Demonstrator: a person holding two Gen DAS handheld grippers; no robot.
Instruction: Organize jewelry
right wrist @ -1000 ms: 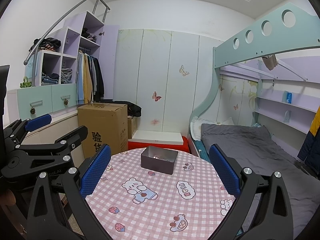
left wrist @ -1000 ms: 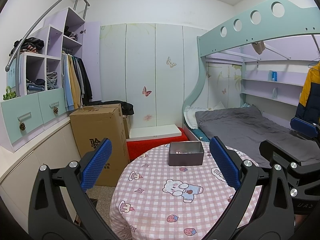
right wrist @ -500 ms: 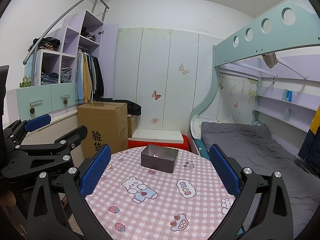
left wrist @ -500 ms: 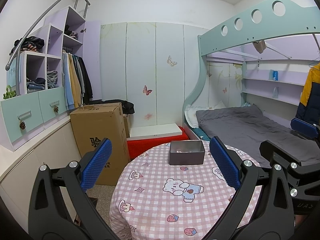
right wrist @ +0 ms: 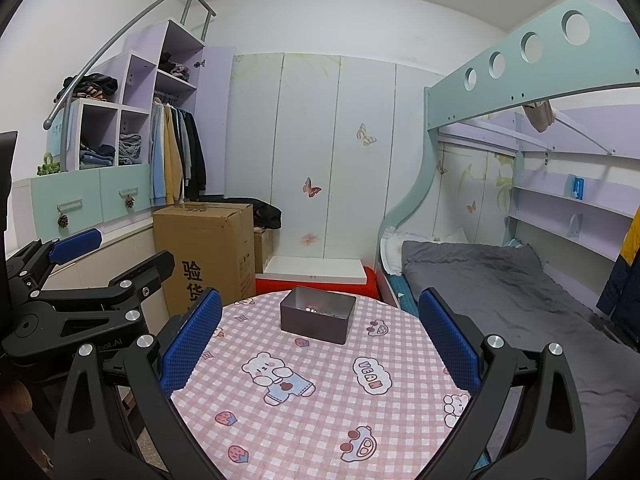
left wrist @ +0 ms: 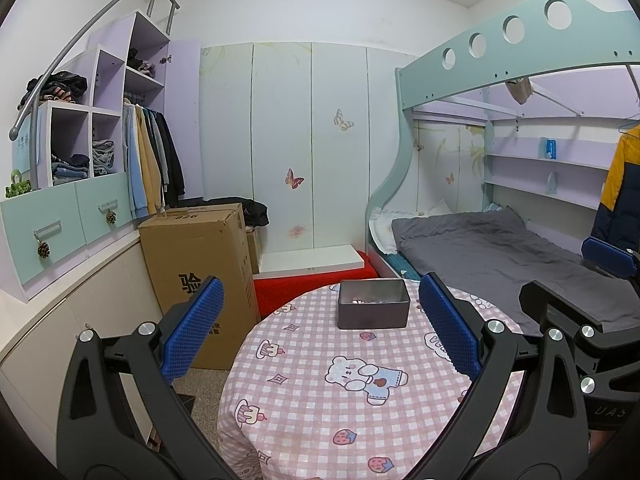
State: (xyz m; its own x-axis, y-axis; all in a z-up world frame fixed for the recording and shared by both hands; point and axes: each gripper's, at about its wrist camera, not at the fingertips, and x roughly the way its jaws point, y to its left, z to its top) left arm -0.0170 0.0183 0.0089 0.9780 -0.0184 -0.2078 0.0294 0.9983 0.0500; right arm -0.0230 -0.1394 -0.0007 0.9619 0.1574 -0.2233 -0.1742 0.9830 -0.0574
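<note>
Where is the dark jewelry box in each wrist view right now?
Left wrist: the dark box sits just right of centre, at the table's far edge.
Right wrist: the dark box sits at centre, at the far edge.
Shared landmark: the bear print on the tablecloth, nearer than the box.

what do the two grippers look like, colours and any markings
Both the left gripper and the right gripper have black, angular plastic frames with triangular cut-outs and round silver bolts at the joints. Each finger carries a flat blue pad with a fine dotted texture. Faint grey lettering is printed on the black bodies, too partial to read fully. No cables or sleeves show.
</note>
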